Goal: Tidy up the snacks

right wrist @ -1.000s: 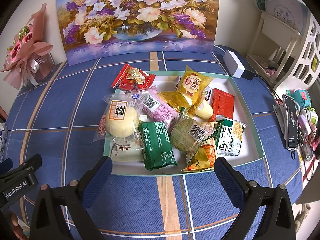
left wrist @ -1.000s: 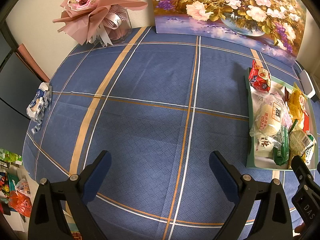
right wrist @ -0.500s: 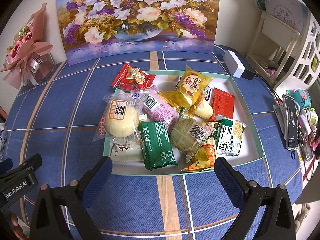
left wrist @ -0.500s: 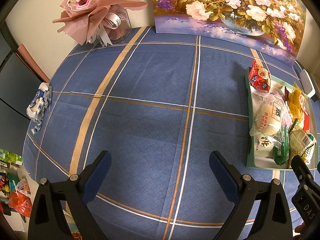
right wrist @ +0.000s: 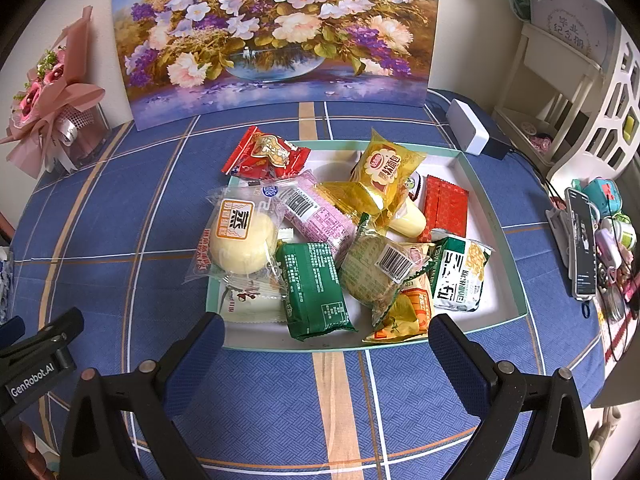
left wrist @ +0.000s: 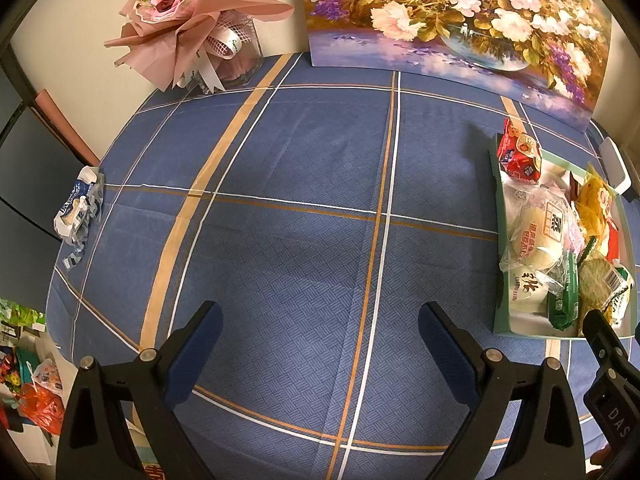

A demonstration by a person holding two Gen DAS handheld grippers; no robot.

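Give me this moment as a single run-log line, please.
phase: pre-grasp | left tool: open, over bare tablecloth | right tool: open, facing tray | snacks: piled in tray, red packet overhanging rim

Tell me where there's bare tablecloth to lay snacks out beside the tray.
The widest bare tablecloth lies left of the tray, between the bouquet, painting and crumpled wrapper. A narrower strip fronts the tray. Inside it's crowded, and the table's right edge has a phone and trinkets.

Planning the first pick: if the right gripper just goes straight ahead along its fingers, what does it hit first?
Probably the near rim of the tray, then the dark green snack packet just behind it. The right gripper is open, its fingers framing that edge. Depth is unclear, so height above the rim can't be judged.
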